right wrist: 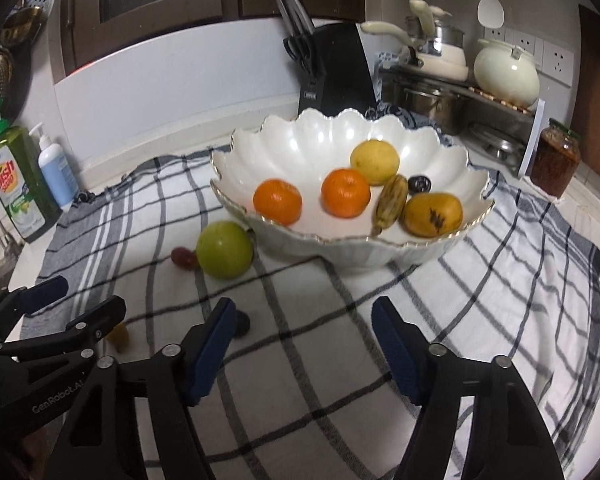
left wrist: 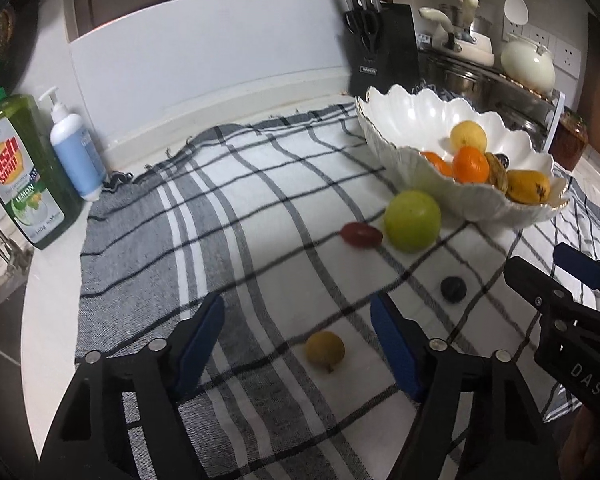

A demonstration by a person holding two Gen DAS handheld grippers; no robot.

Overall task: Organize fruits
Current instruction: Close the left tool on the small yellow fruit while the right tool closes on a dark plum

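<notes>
On the checked cloth [right wrist: 480, 300], in front of the scalloped white bowl [right wrist: 300, 136], four fruits are left loose: a green apple [right wrist: 224, 249] just beside the bowl's near wall, a red grape [left wrist: 361, 234] close to the apple on the side away from the bowl, a dark berry [left wrist: 453, 289] further from the bowl, and a small yellow fruit [left wrist: 325, 351] furthest out. Inside the bowl two oranges [right wrist: 345, 192], a lemon [right wrist: 375, 161], a small banana [right wrist: 391, 202], a mango [right wrist: 433, 214] and another dark fruit [right wrist: 419, 184] are already gathered.

Both tools are held released and empty: the left gripper [left wrist: 300, 344] is spread wide with the small yellow fruit lying between its fingers on the cloth below, and the right gripper [right wrist: 304, 350] is spread over bare cloth in front of the bowl.

The yellow fruit is judged to be the piece in hand. It would best be straddled evenly, the fingers lowered almost to the cloth, and closed gently so that the soft skin is not bruised and no fabric is pinched. The lift should be carried over the bowl's rim, not against it.
</notes>
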